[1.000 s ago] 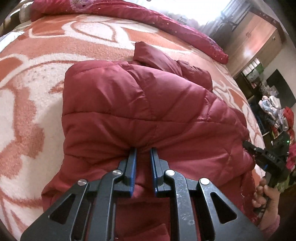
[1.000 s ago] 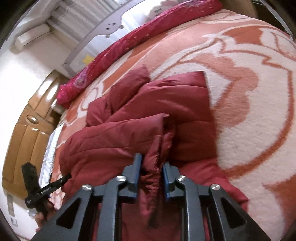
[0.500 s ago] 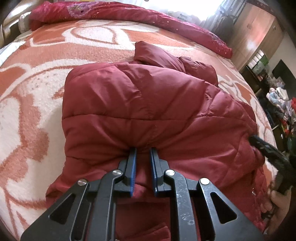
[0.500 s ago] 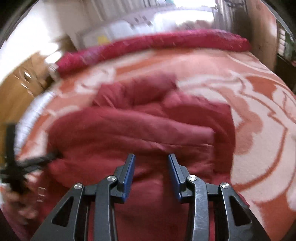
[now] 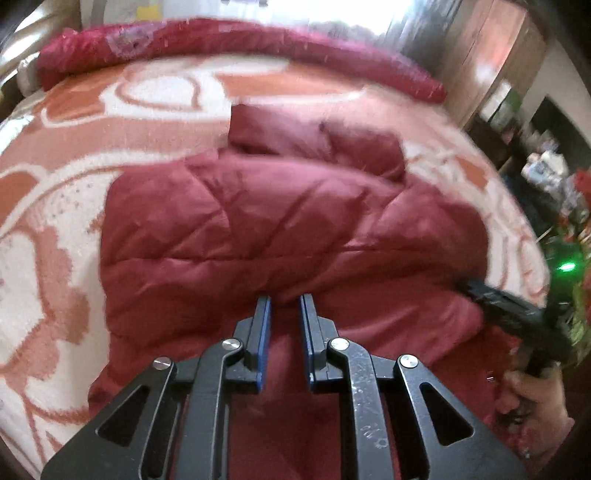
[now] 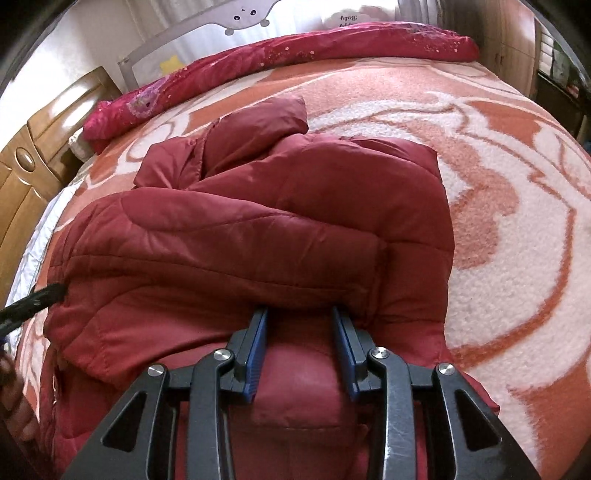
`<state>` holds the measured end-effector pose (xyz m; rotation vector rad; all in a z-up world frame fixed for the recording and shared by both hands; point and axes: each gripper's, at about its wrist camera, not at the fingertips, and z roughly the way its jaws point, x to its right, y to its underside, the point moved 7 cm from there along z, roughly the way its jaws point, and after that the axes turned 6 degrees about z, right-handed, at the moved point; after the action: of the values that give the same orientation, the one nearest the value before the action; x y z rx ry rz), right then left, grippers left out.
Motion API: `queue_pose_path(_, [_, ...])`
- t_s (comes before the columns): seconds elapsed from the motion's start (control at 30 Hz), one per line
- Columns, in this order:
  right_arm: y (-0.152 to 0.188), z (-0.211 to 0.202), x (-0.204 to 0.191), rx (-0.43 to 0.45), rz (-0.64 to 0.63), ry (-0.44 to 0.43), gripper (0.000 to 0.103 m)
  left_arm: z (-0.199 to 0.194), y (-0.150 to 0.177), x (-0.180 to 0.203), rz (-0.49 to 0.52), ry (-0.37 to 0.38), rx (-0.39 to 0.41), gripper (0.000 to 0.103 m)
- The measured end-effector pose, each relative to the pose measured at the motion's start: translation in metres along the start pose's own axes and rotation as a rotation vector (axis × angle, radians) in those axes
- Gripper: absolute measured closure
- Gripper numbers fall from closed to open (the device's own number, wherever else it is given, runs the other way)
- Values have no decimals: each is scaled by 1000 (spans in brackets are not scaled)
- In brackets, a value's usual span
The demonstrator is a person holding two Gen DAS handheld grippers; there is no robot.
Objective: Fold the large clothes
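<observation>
A dark red quilted jacket (image 5: 295, 221) lies folded over on the bed, its hood bunched at the far side (image 6: 258, 122). My left gripper (image 5: 285, 300) is shut on the jacket's near folded edge, a narrow pinch of fabric between its blue pads. My right gripper (image 6: 300, 312) is open, its tips tucked just under the fold's edge; its jaws are closing, with jacket fabric lying between them but not pressed. Each gripper shows in the other's view: the right gripper (image 5: 509, 306) at the jacket's right end, held by a hand (image 5: 532, 391), and the left gripper (image 6: 33, 302) at the left end.
The bed carries an orange and white patterned blanket (image 6: 517, 221). A rolled red quilt (image 6: 332, 44) lies along its far edge before a bed rail (image 6: 207, 33). Wooden furniture (image 6: 26, 177) stands left of the bed, a wardrobe (image 5: 491, 55) and clutter (image 5: 554, 173) to the right.
My right gripper let go of the upright fold it pinched, opened and swung round to face the jacket's edge. The left gripper kept its pinch and drew back slightly.
</observation>
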<state>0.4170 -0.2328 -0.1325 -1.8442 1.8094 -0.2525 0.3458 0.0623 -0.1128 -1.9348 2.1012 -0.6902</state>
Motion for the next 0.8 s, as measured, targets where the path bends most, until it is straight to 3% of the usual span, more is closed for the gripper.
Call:
queue_pose_path(0.2, [0, 1, 2, -6, -4, -5, 69, 24, 6, -18, -71, 69, -45, 90])
queue_pose_path(0.53, [2, 6, 1, 1, -22, 3, 69, 25, 8, -13, -30, 23, -37, 91])
queue_pose_path(0.8, [2, 6, 4, -5, -18, -12, 69, 7, 18, -29, -86, 67, -60, 91])
